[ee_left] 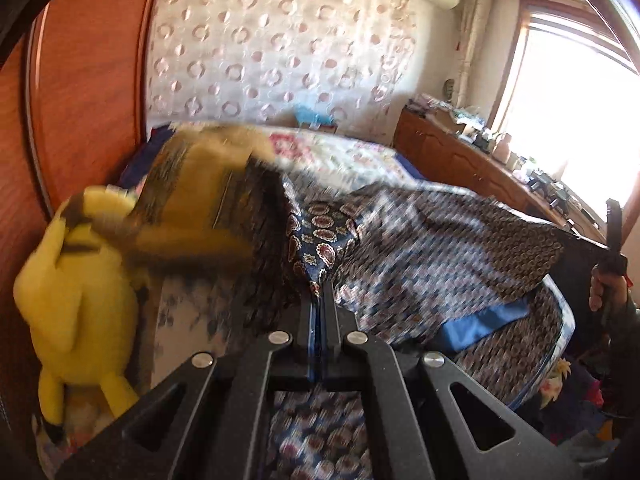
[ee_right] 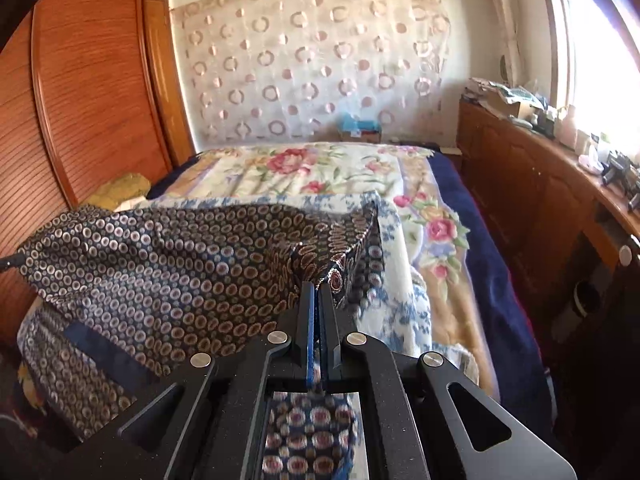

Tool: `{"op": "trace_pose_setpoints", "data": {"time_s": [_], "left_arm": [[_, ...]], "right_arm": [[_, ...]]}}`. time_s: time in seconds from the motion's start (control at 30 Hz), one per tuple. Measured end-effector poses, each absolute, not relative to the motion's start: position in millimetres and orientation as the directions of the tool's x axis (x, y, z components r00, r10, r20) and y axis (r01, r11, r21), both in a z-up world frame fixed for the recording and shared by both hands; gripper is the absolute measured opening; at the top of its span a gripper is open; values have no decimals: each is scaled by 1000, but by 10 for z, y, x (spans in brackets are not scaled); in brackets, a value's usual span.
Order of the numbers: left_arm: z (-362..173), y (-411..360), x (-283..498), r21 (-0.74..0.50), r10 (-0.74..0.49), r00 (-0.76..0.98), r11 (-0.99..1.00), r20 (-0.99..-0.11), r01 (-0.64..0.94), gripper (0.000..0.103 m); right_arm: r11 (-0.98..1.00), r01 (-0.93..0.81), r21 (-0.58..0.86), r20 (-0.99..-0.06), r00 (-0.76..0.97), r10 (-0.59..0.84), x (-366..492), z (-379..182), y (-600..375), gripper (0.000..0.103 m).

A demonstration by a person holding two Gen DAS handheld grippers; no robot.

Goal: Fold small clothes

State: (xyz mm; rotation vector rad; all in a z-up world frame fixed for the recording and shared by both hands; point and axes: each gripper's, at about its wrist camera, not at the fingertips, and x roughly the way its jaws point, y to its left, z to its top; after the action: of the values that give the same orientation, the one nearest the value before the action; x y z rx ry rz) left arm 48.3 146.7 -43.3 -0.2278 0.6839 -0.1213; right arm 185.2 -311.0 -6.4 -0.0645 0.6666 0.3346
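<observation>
A bed [ee_right: 492,264] fills the middle of the room, covered by a flowered blanket [ee_right: 304,172] with a dark blue border. On its left stands a tall wooden wardrobe [ee_right: 80,92]; behind it hangs a pale curtain [ee_right: 312,68] dotted with pink rings; along the right runs a low wooden cabinet [ee_right: 520,184] under a bright window [ee_left: 572,100], its top crowded with small items too blurred to name.

Over the near end of the bed hangs the patterned garment [ee_right: 160,264], dark blue with small round and paisley prints and a plain blue band near its lower edge. It is lifted off the blanket and stretched between the two grippers, sagging in the middle. A yellow stuffed toy [ee_left: 76,296] lies at the bed's left edge by the wardrobe, with a yellowish cloth [ee_left: 200,184] just above it, blurred in the left wrist view.

The left gripper [ee_left: 321,288] is clenched on one edge of the garment, fabric pinched between its fingers. The right gripper [ee_right: 318,292] is likewise clamped on the opposite edge, cloth bunching at its tips. In the left wrist view, a person's hand [ee_left: 608,288] shows at the far right, gripping the handle of the right gripper.
</observation>
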Motion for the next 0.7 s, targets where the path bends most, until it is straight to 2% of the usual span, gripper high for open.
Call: {"op": "trace_pose_setpoints", "data": {"time_s": [0.2, 0.53, 0.63, 0.7], "left_arm": [[-713, 1579, 204, -298, -191, 738, 954, -647, -15, 0], [-863, 1466, 177, -289, -199, 717, 957, -668, -4, 0], [-840, 1429, 191, -286, -202, 717, 958, -667, 5, 0], [-830, 1409, 182, -280, -199, 719, 960, -666, 6, 0]], "right_arm": [[952, -298, 73, -641, 717, 274, 1739, -183, -3332, 0], [942, -325, 87, -711, 642, 287, 1683, -505, -3233, 1], [950, -306, 64, -717, 648, 257, 1571, -581, -3214, 10], [956, -288, 55, -714, 658, 239, 1455, -606, -3241, 33]]}}
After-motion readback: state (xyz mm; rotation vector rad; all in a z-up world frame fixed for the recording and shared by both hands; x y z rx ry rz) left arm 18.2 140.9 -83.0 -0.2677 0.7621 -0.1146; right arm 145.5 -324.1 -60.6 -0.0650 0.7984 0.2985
